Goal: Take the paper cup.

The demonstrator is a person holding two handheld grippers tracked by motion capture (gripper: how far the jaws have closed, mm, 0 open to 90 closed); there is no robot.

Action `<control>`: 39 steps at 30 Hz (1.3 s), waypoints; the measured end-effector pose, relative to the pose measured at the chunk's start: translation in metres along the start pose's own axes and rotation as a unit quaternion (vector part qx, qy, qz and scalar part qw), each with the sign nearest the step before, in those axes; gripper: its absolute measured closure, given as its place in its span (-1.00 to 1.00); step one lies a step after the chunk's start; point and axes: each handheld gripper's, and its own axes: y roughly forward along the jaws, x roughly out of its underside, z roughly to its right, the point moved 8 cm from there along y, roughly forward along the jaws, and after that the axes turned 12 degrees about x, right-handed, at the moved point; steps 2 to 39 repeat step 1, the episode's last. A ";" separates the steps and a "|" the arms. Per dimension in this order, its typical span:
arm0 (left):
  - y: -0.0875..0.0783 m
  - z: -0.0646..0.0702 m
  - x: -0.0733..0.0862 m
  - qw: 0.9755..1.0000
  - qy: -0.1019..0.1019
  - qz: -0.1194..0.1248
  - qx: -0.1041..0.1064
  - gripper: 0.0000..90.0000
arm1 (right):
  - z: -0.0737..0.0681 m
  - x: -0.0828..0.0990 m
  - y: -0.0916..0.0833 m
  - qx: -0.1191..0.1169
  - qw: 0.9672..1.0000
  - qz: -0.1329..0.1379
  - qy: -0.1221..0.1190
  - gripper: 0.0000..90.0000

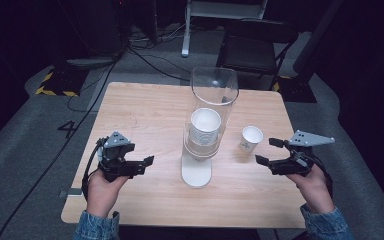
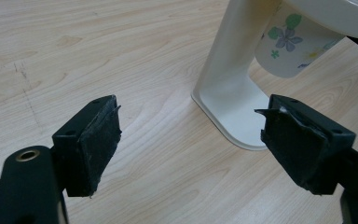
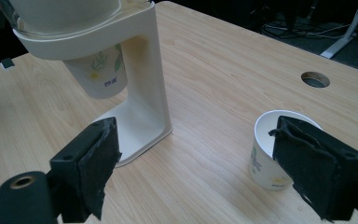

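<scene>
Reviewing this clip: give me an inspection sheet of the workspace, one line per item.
Surface: light wooden table, bare apart from the job's things; round hole near one edge.
Job's things: cup dispenser upright mid-table, clear tube holding a cup stack; loose paper cup upright beside it.
Clutter: nothing seen.
Grippers: left gripper open, empty, held above the table; right gripper open, empty, near the loose cup.
Cables: black cables across the floor behind the table.
Surroundings: dark room, folding chair, hazard-striped plate.
</scene>
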 end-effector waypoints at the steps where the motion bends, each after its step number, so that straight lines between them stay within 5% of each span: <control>1: 0.000 0.000 0.000 1.000 -0.001 0.000 0.000 -0.57 | 0.000 0.000 0.000 0.000 1.000 0.000 0.000 -0.67; 39: 0.000 0.000 0.000 1.000 -0.001 0.000 0.000 -0.57 | 0.000 0.000 0.000 0.000 1.000 0.000 0.000 -0.67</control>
